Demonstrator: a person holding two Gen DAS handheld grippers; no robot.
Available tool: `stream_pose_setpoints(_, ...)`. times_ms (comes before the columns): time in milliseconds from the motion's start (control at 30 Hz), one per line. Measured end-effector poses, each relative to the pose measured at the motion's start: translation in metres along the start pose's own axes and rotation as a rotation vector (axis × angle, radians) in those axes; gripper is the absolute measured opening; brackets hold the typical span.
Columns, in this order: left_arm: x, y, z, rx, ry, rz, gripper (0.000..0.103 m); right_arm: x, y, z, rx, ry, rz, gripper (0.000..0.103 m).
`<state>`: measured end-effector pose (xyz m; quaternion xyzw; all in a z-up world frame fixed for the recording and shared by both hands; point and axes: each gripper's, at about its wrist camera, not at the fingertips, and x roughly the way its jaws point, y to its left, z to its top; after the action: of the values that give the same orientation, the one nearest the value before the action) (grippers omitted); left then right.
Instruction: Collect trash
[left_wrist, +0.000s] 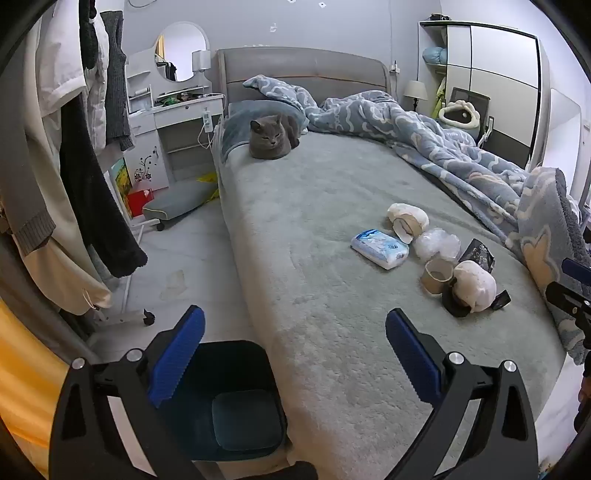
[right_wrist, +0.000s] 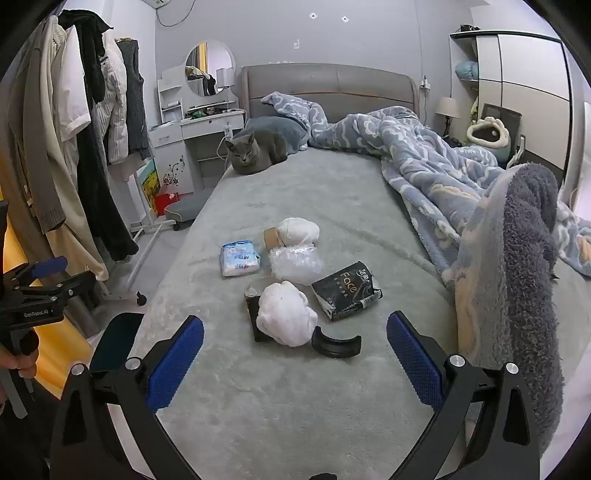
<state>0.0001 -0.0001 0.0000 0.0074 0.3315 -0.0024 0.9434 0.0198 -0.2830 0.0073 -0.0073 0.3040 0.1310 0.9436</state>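
Trash lies in a cluster on the grey bed (right_wrist: 295, 387): a blue-white tissue pack (right_wrist: 239, 259), a crumpled clear plastic wrap (right_wrist: 295, 263), two white wads (right_wrist: 286, 318) (right_wrist: 298, 230), a cardboard roll (right_wrist: 272, 236), a black "Face" packet (right_wrist: 345, 290) and a curved black piece (right_wrist: 335, 345). The cluster also shows in the left wrist view, with the tissue pack (left_wrist: 379, 248) nearest. My right gripper (right_wrist: 294, 363) is open and empty, just short of the near wad. My left gripper (left_wrist: 294, 360) is open and empty above a dark blue bin (left_wrist: 236, 402) beside the bed.
A grey cat (right_wrist: 255, 152) sits at the bed's far left corner. A blue patterned blanket (right_wrist: 424, 166) is piled along the right side. A clothes rack (right_wrist: 74, 147) stands left, with a white dresser (right_wrist: 201, 122) behind. The left gripper (right_wrist: 40, 291) shows at the left edge.
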Motion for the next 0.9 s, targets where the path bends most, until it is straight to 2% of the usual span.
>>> stream_pose_setpoints(900,0.0003,0.0001,-0.0003,0.003,0.001,0.001,0.1,0.0009,-0.0004,-0.0002,0.002,0.002,0.001,0.1)
